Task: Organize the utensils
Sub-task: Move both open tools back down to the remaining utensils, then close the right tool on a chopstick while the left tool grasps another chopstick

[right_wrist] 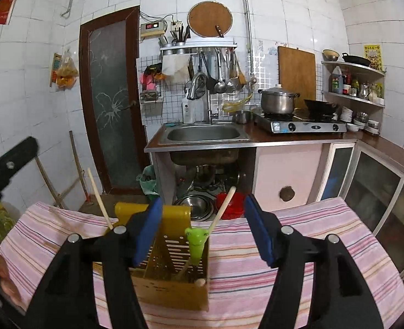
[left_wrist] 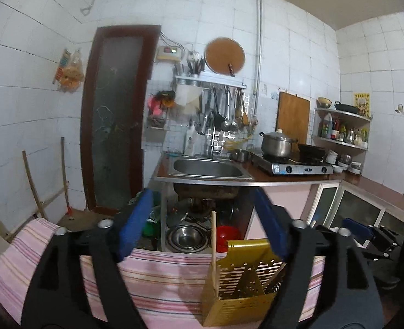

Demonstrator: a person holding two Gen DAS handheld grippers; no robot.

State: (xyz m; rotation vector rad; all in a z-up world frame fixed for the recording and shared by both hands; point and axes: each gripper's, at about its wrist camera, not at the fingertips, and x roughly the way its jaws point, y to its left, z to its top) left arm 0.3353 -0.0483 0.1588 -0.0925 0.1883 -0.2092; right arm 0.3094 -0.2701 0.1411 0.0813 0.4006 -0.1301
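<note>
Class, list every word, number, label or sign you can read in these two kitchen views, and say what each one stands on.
None can be read.
Yellow poster on the wall by the corner shelf: characters too small.
Wall meter box: red display, digits blurred.
Stove front sticker: too small.
Shelf bottle label: blurred.
Red paper at top left: no legible text.
White bottle by the sink: label unreadable.
</note>
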